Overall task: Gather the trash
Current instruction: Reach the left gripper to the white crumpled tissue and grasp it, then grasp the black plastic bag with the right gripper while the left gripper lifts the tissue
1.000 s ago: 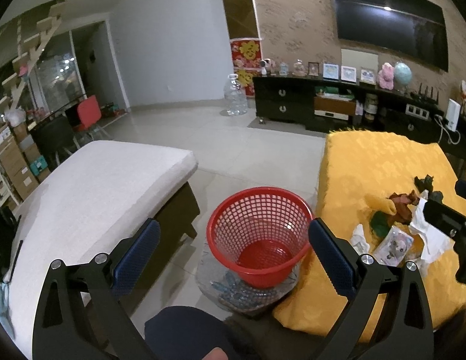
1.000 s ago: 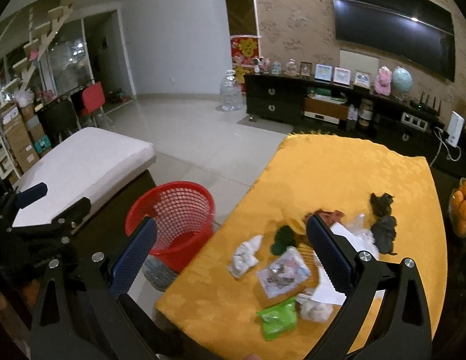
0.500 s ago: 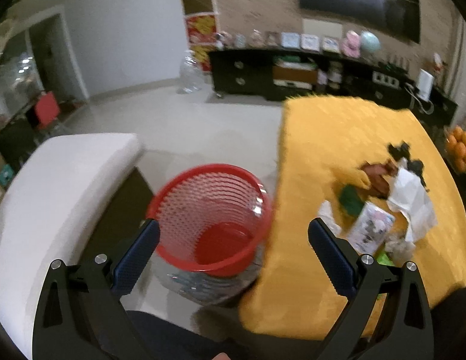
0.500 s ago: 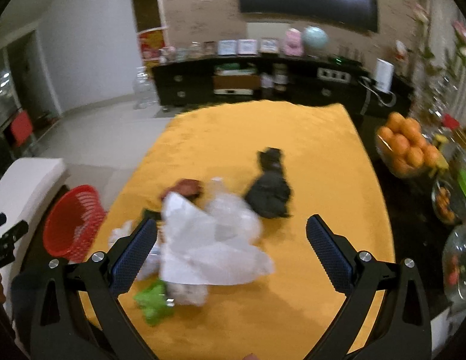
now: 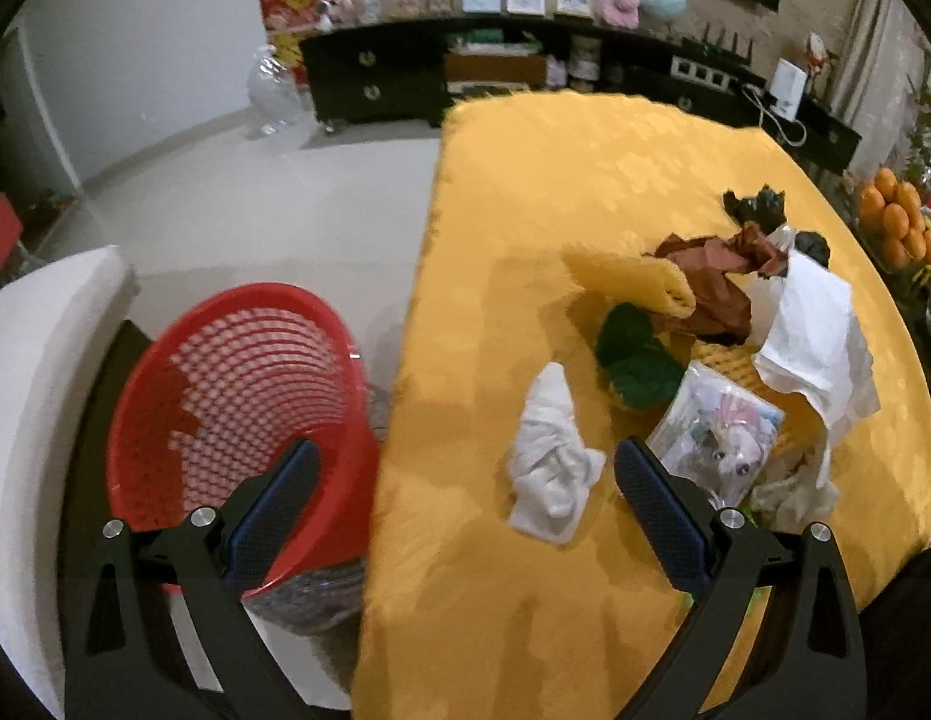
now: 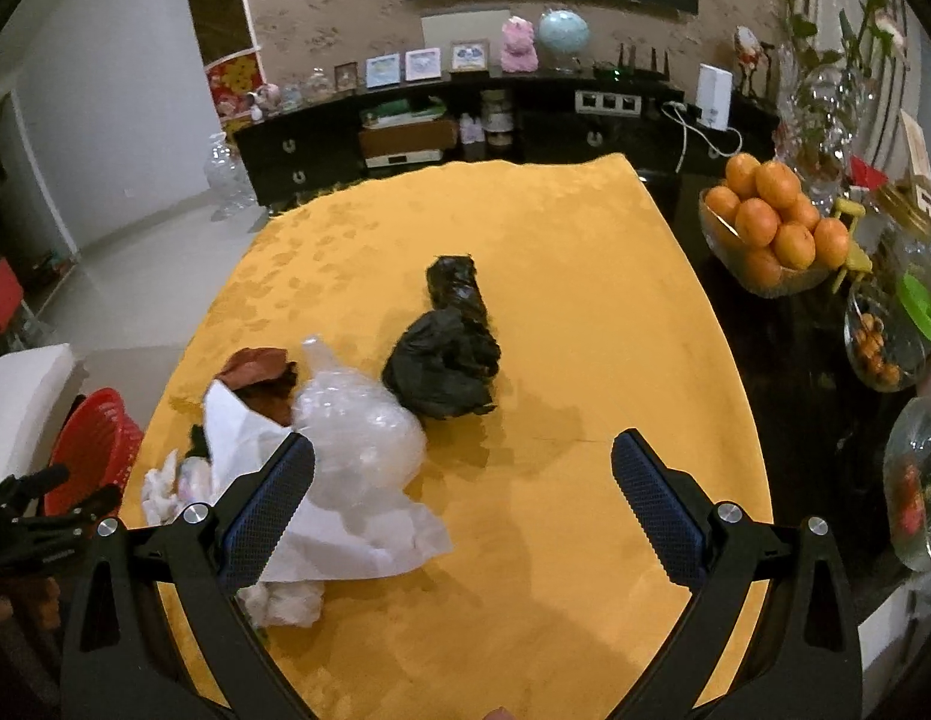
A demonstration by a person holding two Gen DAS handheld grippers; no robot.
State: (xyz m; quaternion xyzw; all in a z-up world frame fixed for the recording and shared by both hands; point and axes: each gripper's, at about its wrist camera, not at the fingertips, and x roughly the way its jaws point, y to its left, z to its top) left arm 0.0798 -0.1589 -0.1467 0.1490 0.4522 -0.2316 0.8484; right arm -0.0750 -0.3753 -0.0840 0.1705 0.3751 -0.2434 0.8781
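Lying in a loose heap on a counter [image 5: 525, 192] draped in yellow cloth are several pieces of soft, light trash: a crumpled white tissue wad [image 5: 552, 456], a crinkled black plastic bag [image 6: 450, 354], a puffy clear plastic bag [image 6: 357, 438], a creased white paper sheet [image 6: 345, 534], a scrunched brown wrapper [image 5: 714, 273] and a small printed clear packet [image 5: 720, 438]. All of it looks nearly weightless and easily squashed; the plastic is probably slippery, so a pinch across a bunched fold should hold best. A red mesh plastic wastebasket [image 5: 237, 396] stands on the floor just beside the counter's left edge and appears empty.

The left claw [image 5: 462, 510] is spread wide and holds nothing, hovering over the counter edge with the tissue wad between its fingers. The right claw [image 6: 462, 510] is also spread wide and empty, above bare cloth, its left finger [image 6: 267, 510] overlapping the paper sheet in view; contact cannot be told.
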